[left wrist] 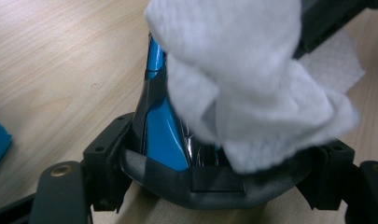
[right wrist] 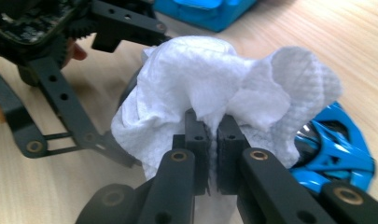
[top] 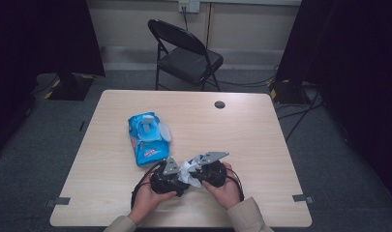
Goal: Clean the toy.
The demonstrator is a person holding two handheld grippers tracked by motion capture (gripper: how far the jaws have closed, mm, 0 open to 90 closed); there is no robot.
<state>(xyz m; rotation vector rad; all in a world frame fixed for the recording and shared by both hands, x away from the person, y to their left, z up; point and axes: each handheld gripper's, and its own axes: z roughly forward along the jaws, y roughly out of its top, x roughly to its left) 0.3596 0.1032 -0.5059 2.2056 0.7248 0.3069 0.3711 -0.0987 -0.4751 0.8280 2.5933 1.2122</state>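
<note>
White wipe (right wrist: 214,88) pinched in right jaws; left jaws grasp blue toy (left wrist: 161,135), lengthwise away.

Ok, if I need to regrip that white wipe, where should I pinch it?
Pinch the loose flap of the wipe that sticks out past the right gripper, coming from its free edge. The middle is bunched over the blue and black object, so a bite there could catch that too.

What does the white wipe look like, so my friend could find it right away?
Look at the near edge of the wooden table, where two hands hold black grippers. Between them sits the wipe, a crumpled white cloth pinched in the right gripper and pressed against a blue and black thing in the left gripper. Everything beside it is black or blue.
</note>
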